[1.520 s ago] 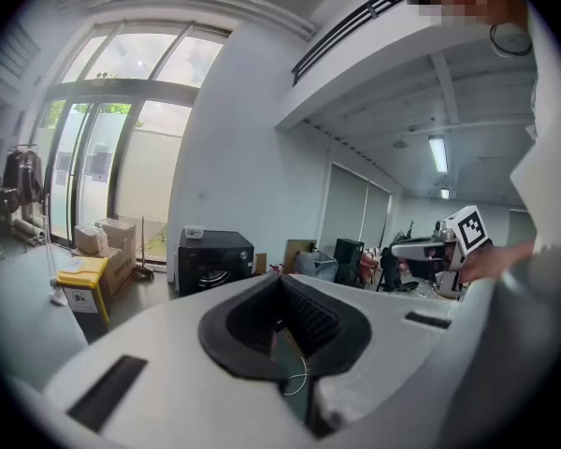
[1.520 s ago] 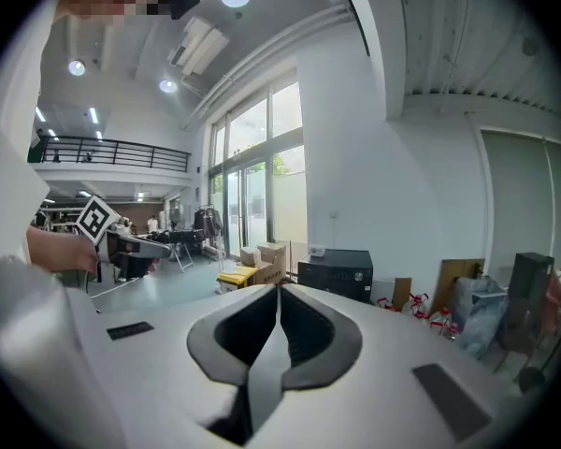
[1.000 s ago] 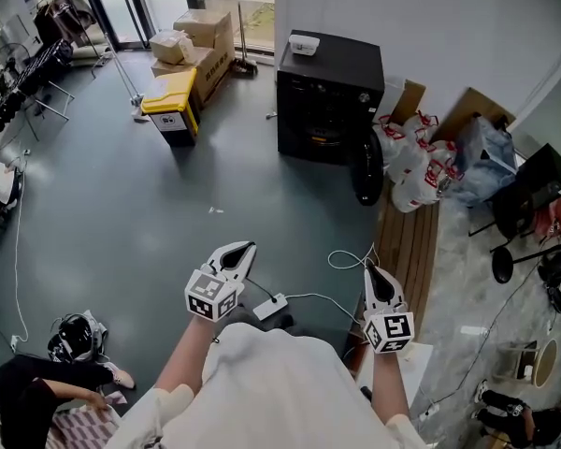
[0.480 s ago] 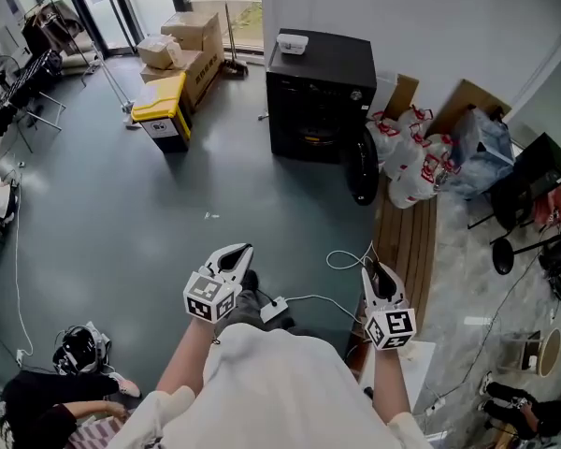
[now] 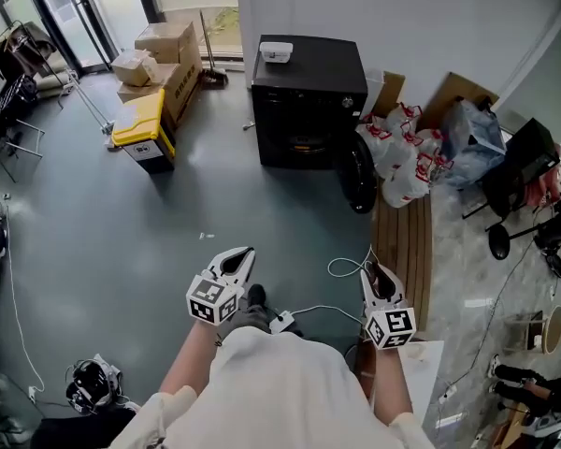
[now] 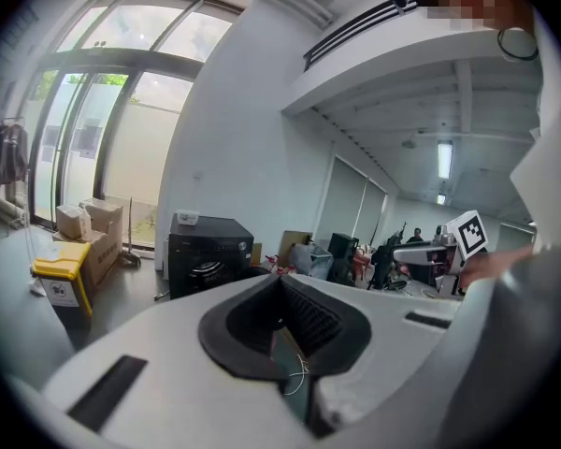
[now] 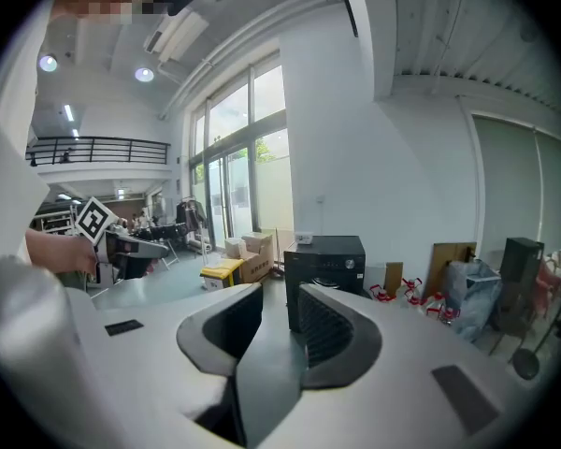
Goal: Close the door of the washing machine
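Right claw (image 5: 374, 271) has just been opening and now stands partly apart with nothing between its jaws; left claw (image 5: 241, 255) is pinched together, empty. In the head view the washer (image 5: 309, 101) has drawn a little nearer than a second ago, so this is still the approach, not the push. Its door (image 5: 358, 171) hangs open at the washer's right front corner, well ahead of both claws and more in line with the right one.
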`<state>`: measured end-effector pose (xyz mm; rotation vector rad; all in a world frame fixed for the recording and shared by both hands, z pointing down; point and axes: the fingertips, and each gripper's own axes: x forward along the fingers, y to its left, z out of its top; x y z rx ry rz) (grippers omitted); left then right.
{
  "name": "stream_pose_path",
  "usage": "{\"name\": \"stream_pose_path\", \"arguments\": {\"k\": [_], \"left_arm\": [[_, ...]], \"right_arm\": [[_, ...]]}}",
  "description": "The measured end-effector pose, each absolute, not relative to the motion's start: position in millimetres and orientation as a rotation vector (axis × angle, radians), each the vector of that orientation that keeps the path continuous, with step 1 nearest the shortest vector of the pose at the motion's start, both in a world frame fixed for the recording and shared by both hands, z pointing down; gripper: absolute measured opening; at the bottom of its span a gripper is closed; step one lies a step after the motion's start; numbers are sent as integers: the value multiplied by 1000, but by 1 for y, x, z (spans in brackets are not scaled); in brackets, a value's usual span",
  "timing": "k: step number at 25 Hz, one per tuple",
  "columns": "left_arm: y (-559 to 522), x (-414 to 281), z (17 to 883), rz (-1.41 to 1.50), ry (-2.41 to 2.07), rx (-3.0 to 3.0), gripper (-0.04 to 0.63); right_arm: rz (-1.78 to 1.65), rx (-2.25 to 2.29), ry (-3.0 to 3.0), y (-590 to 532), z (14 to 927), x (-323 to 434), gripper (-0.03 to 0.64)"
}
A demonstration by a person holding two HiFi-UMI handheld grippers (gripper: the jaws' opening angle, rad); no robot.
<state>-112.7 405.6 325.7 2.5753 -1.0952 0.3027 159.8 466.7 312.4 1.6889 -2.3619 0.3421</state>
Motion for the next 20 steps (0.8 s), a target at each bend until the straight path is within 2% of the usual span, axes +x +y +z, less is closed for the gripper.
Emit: {"name": "stream_pose_path", "arguments": {"k": [11,20], "left_arm": [[285,-145,338,340,-890,2630,8],[223,-152,338,360,-796,2654,9]], "right_arm": [[385,1807,-2240,368,320,109,130],[445,1889,-2168,321,322,103,130]]}}
